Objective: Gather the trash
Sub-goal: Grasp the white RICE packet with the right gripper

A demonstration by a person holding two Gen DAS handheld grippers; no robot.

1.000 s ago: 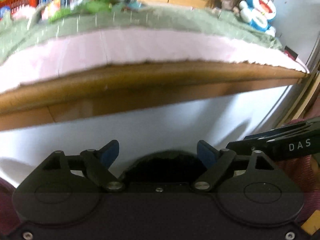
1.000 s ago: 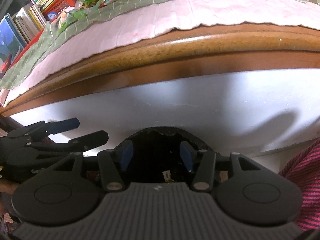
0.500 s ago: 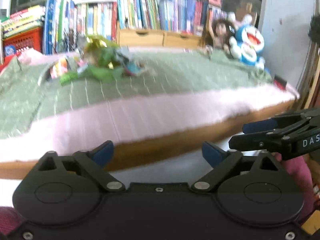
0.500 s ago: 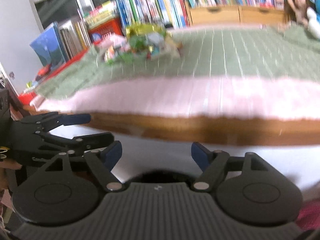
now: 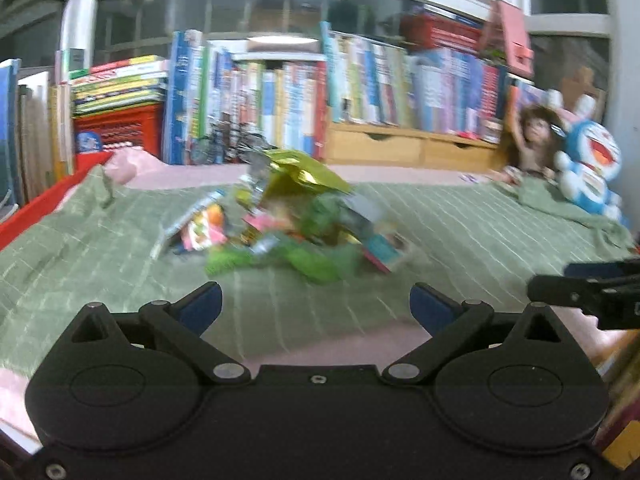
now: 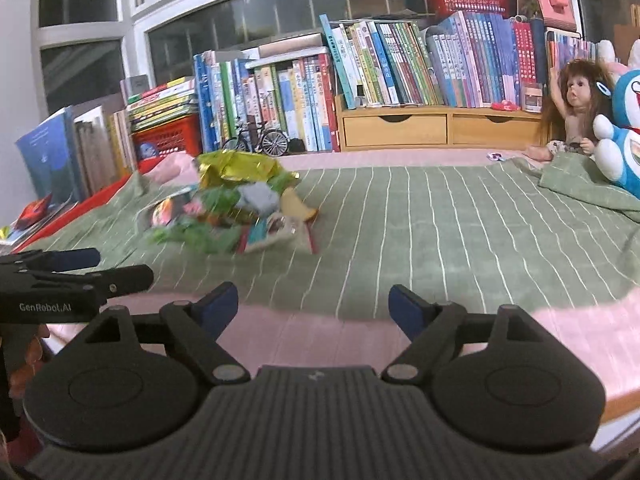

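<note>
A heap of crumpled snack wrappers (image 5: 292, 224), green, gold and pink, lies on a green striped blanket (image 5: 460, 236). The same trash heap (image 6: 232, 208) shows left of centre in the right wrist view. My left gripper (image 5: 316, 304) is open, empty, and short of the heap, over the blanket's near edge. My right gripper (image 6: 314, 306) is also open and empty, near the bed's pink front edge. Each gripper shows in the other's view: the right gripper (image 5: 588, 284) at the right edge, the left gripper (image 6: 80, 270) at the left edge.
Rows of books (image 6: 400, 64) and a wooden drawer unit (image 6: 440, 128) stand behind the bed. A doll (image 6: 572, 112) and a blue plush toy (image 6: 624, 132) sit at the far right. A red crate (image 6: 168, 140) and a toy bicycle (image 6: 256, 142) are at the back left.
Both grippers have risen from below the wooden bed frame to above the mattress, facing the wrapper heap. The right gripper's jaws have spread wider.
</note>
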